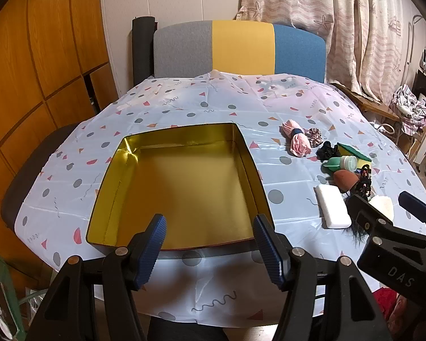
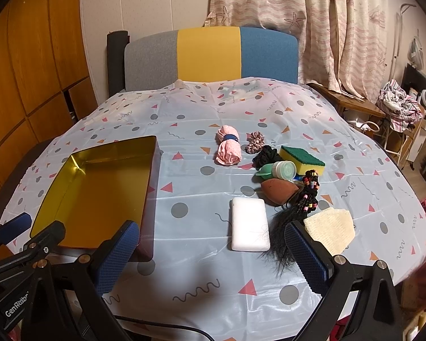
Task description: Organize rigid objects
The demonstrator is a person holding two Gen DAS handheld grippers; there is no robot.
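An empty gold-lined tin box [image 1: 108, 193] [image 2: 56, 199] sits on the table's left side. To its right lie a white soap bar [image 2: 250, 224] [image 1: 332, 207], a green travel bottle [image 2: 278, 169] [image 1: 342, 163], a brown teardrop sponge [image 2: 279, 190] and a yellow-green scrub sponge [image 2: 302, 156]. My left gripper [image 1: 210, 247] is open and empty at the box's near edge. My right gripper [image 2: 213, 253] is open and empty, just short of the soap bar.
Soft things lie among them: a pink rolled cloth [image 2: 227, 149], scrunchies [image 2: 255, 142], a black beaded hairpiece [image 2: 306, 196] and a cream mesh pad [image 2: 331, 228]. A tricolour chair [image 2: 210, 56] stands behind the table. The patterned tablecloth [image 2: 184, 108] covers the table.
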